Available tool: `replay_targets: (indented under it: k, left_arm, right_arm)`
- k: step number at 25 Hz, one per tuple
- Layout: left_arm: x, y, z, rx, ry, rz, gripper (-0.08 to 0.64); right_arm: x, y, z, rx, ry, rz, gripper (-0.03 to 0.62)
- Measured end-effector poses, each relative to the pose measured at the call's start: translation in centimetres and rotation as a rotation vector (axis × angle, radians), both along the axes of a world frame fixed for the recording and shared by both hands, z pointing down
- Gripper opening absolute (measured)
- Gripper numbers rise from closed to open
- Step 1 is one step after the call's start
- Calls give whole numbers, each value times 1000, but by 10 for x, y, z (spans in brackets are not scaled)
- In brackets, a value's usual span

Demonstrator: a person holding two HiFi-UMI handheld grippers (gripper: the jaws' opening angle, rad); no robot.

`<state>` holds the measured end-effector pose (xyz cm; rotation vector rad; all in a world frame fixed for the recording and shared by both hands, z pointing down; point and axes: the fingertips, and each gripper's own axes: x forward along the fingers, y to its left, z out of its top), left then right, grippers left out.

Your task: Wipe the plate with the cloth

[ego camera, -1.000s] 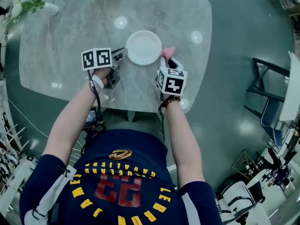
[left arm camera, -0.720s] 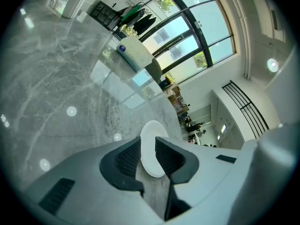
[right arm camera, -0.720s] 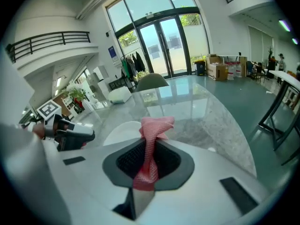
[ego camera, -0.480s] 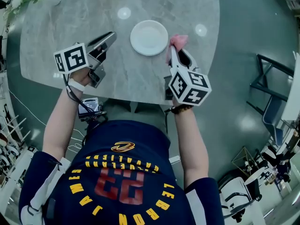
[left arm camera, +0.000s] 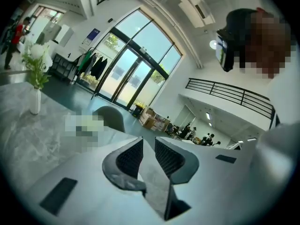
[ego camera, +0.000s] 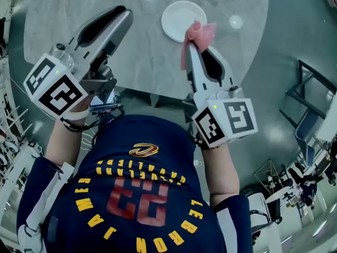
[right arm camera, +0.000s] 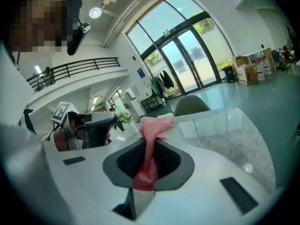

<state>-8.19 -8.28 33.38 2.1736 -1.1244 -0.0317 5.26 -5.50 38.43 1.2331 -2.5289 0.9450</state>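
Note:
A white plate [ego camera: 178, 15] lies on the grey marble table [ego camera: 142, 51], far from the person. My right gripper [ego camera: 190, 46] is raised well above the table, on the near side of the plate, and is shut on a pink cloth [ego camera: 199, 33]. In the right gripper view the cloth [right arm camera: 152, 125] bunches up out of the right gripper [right arm camera: 151, 146]. My left gripper [ego camera: 122, 12] is held high to the left of the plate. In its own view the left gripper [left arm camera: 146, 142] holds nothing and its jaws stand almost together. Neither gripper touches the plate.
A vase of white flowers [left arm camera: 35, 78] stands at the table's far left. A rounded chair back [left arm camera: 110, 118] shows beyond the table. A black-framed chair [ego camera: 310, 88] stands on the floor to the right. The person's torso fills the lower head view.
Both grippers have risen from beside the plate up and back toward the person. The cloth stays in the right gripper. The plate has stayed on the table.

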Motion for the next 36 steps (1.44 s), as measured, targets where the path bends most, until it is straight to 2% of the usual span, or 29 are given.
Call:
replay_targets:
  k: [3,7,9,11,33,36]
  left_arm:
    - [8,5,-35,129,-54,-1,81]
    - [23,9,-71,298,-104,-14,81]
    - [19,6,-82,359,-113,-38,81]
    - [13,4,-90,388,-112,-60,81]
    - [10,-6,-76,336,-109,-63,81]
    - [10,-7,-73,332,-110,-64,81]
  right_arm:
    - [-14,0,-37,120,-7,-30,40]
    - [-8,-7,-83,318,8,-38,40]
    - [-12,-9,-95,378,0,-48,40]
    - [-17,-9,-99,404,2,-61,40]
    - [-17,-12,-88,355,-2,-52,40]
    - [-17,-14,-88,371,3,-54,40]
